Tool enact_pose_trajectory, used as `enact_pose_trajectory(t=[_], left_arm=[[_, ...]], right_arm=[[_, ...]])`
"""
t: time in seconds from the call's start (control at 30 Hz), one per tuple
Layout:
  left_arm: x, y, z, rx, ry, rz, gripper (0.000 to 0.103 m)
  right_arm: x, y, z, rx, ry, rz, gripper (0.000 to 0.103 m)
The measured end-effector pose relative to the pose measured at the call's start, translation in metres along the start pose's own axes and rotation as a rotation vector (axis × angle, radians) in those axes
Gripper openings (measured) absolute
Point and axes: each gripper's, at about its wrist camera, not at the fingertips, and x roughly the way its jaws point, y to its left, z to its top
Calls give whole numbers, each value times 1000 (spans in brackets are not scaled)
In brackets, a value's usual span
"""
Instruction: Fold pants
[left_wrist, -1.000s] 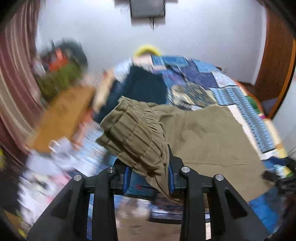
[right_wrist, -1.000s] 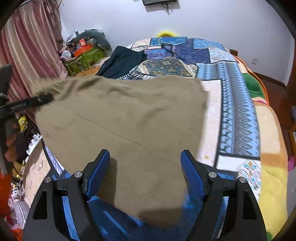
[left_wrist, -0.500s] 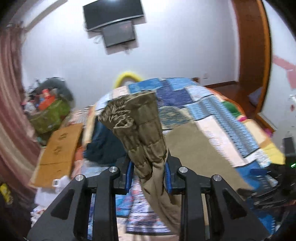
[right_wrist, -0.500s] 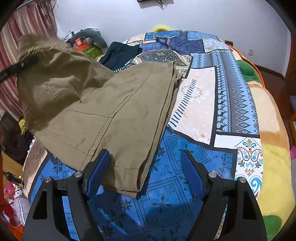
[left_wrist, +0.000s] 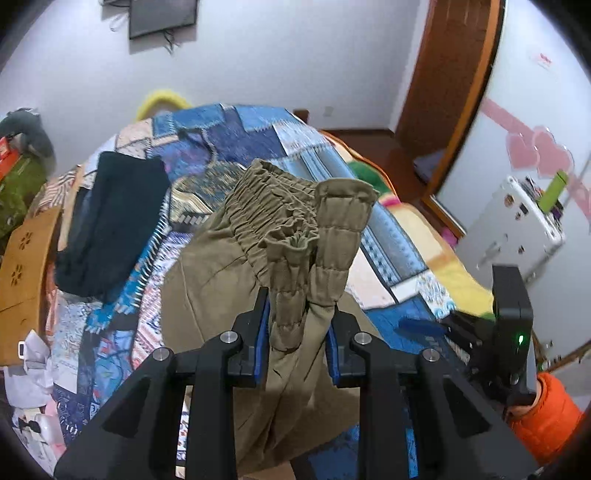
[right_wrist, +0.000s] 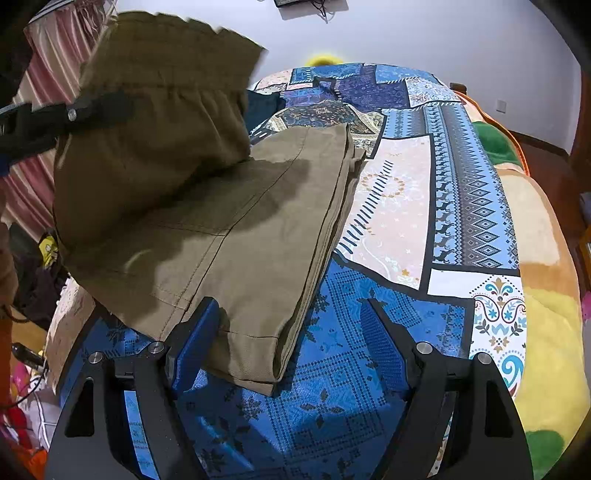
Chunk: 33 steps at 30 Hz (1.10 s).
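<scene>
Olive-brown pants (right_wrist: 236, 236) lie on a blue patchwork bedspread (right_wrist: 454, 192), legs stacked flat. My left gripper (left_wrist: 295, 332) is shut on the gathered elastic waistband (left_wrist: 291, 214) and holds it lifted above the legs; it shows in the right wrist view (right_wrist: 92, 110) at the upper left, carrying the waist end (right_wrist: 159, 107) over the lower legs. My right gripper (right_wrist: 291, 343) is open and empty just above the bedspread, its left finger (right_wrist: 192, 343) beside the pants' hem; it shows in the left wrist view (left_wrist: 424, 326) at the right.
A dark folded garment (left_wrist: 110, 221) lies on the bed's far left. A wooden board (left_wrist: 22, 258) and clutter sit left of the bed. A white appliance (left_wrist: 517, 225) and a wooden door frame (left_wrist: 454, 96) stand to the right. Striped curtains (right_wrist: 40, 81) hang at left.
My left gripper has swung the waistband up and over toward the right, folding the waist end over the legs. The right gripper stayed open near the hem as the legs settled flat.
</scene>
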Motion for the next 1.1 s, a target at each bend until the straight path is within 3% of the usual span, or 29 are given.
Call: enact_pose_trajectory(t=[0.1,0.27,0.37,0.43,0.63,0.83,0.9,0.97,1.1], left_arm=[[3,-5,-7,36,24,-16,30],[-5,-8,-14,68,30,-41,52],[-17,-3,-10,77,-15,0,61],[-23,6,-3,73,-56,36,76],[-6,36,32,89,-90,146,90],[57,74,69,59,20,186,90],[90,86,77,63,76,263,91],[117,93,80,69,117,318,91],[175,110,76,61,245,331,91]], right_arm=[[1,0,0,2,-1,2,75],[1,0,0,8,-2,5,75],[2,0,-1,8,-1,3,75],[2,-1,-1,11,0,4,75],[1,0,-1,18,2,8,76],[0,0,-1,22,6,7,76],[0,-1,0,23,9,8,76],[0,-2,0,33,10,12,76],[1,-4,-1,46,10,17,76]])
